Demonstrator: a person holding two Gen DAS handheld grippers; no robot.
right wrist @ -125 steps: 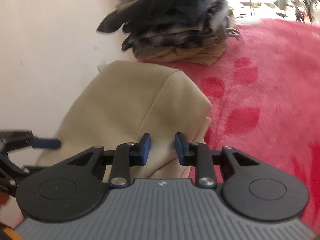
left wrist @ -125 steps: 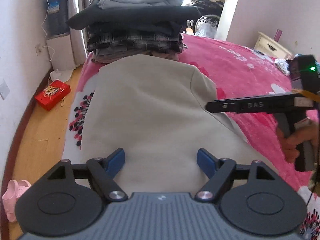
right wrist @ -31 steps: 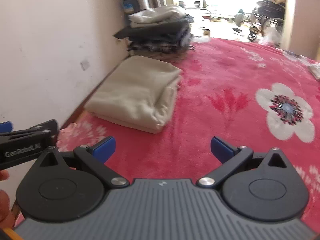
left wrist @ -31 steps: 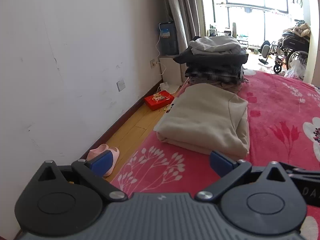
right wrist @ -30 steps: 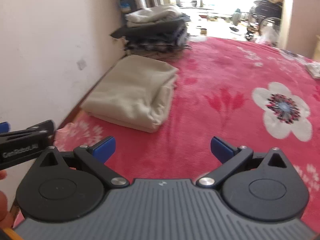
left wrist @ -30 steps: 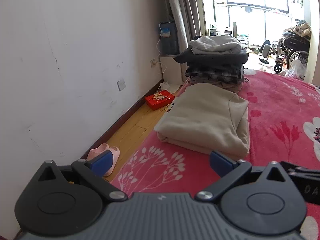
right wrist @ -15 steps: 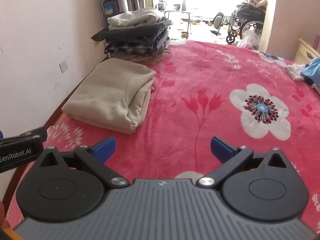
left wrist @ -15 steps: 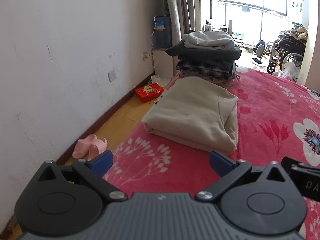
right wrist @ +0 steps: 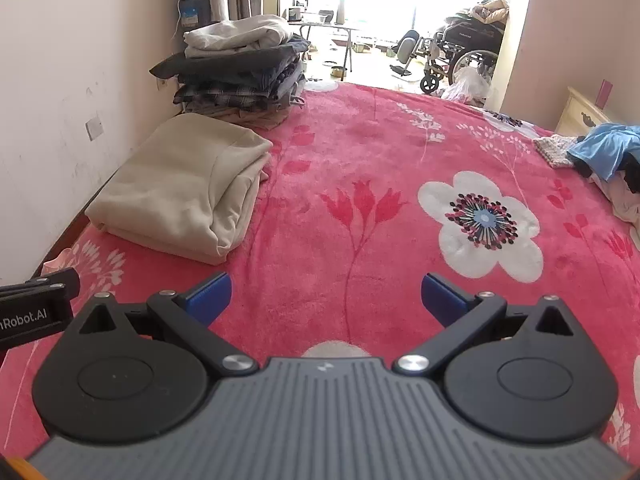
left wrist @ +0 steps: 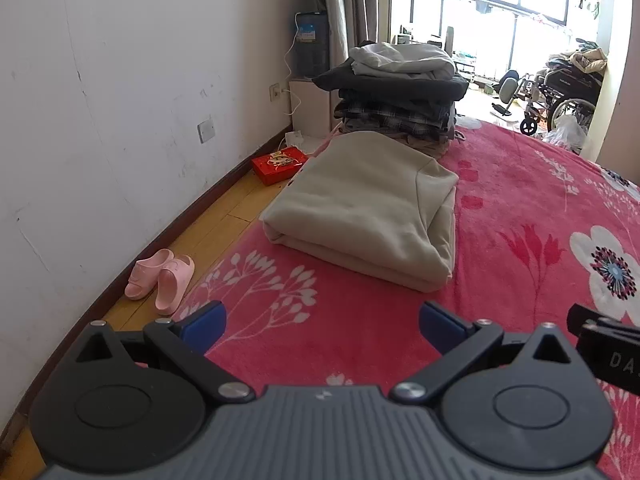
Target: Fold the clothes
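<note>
A folded beige garment [left wrist: 368, 208] lies on the red floral bed [left wrist: 520, 216] near its left edge; it also shows in the right wrist view [right wrist: 180, 188]. Behind it stands a stack of folded clothes [left wrist: 396, 92], also in the right wrist view [right wrist: 236, 68]. My left gripper [left wrist: 320, 324] is open and empty, well back from the beige garment. My right gripper [right wrist: 326, 296] is open and empty above the bedspread [right wrist: 380, 184]. A heap of unfolded clothes, blue on top [right wrist: 604, 152], lies at the bed's right edge.
The white wall [left wrist: 120, 100] runs along the left with a strip of wooden floor, pink slippers [left wrist: 160, 276] and a red box [left wrist: 280, 164]. A wheelchair [right wrist: 468, 52] stands by the bright doorway. A cream nightstand [right wrist: 580, 116] is at the right.
Both grippers have pulled back and risen from the beige garment, which they let go earlier and which now lies folded. Both views have turned right, so more of the bed shows.
</note>
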